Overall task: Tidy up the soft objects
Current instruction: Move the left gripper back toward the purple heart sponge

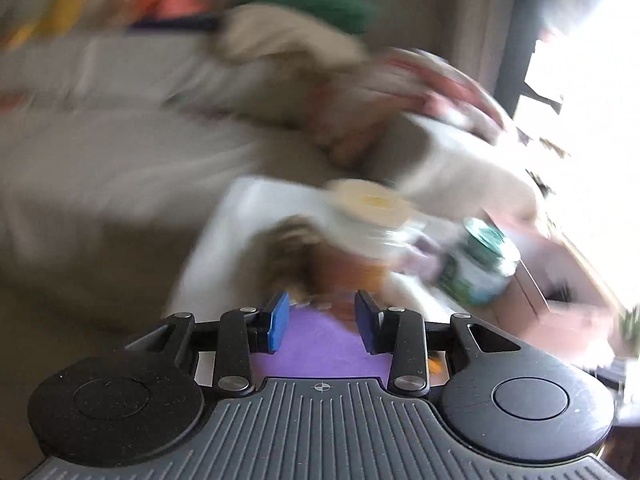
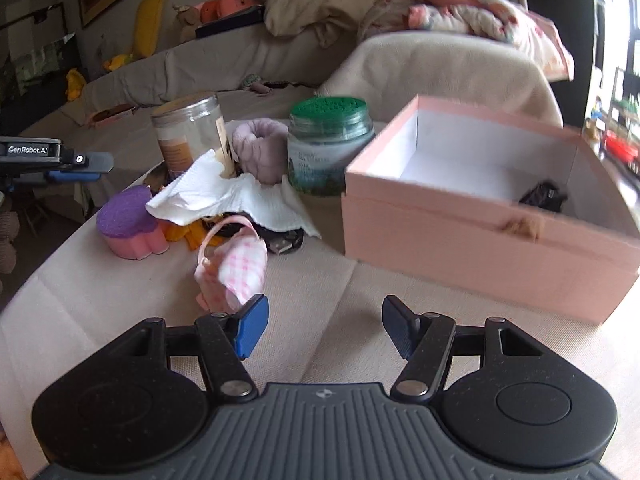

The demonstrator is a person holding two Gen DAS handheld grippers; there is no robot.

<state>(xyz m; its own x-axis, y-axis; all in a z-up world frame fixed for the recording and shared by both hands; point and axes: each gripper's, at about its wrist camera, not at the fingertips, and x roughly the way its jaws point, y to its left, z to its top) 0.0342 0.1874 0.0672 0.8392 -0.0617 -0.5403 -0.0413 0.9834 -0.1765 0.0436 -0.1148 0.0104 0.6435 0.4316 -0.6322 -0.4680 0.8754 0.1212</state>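
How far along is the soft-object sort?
Done: little; the pink box holds only a small dark item. In hand: nothing; both the right gripper and left gripper are empty. Left: sponge, gingham pouch, scrunchie.

green-lidded jar (image 2: 329, 148), clear jar (image 2: 192, 136), usb plug (image 2: 282, 245)

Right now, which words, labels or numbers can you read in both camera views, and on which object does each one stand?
"GenRobot.AI": white letters on the black body of the left tongs, at the left edge of the right wrist view.
Label on the green-lidded glass jar: printing there, too blurred to read.
Label on the clear plastic jar with a beige band: too blurred to read.
Left wrist view: motion blur, nothing readable.
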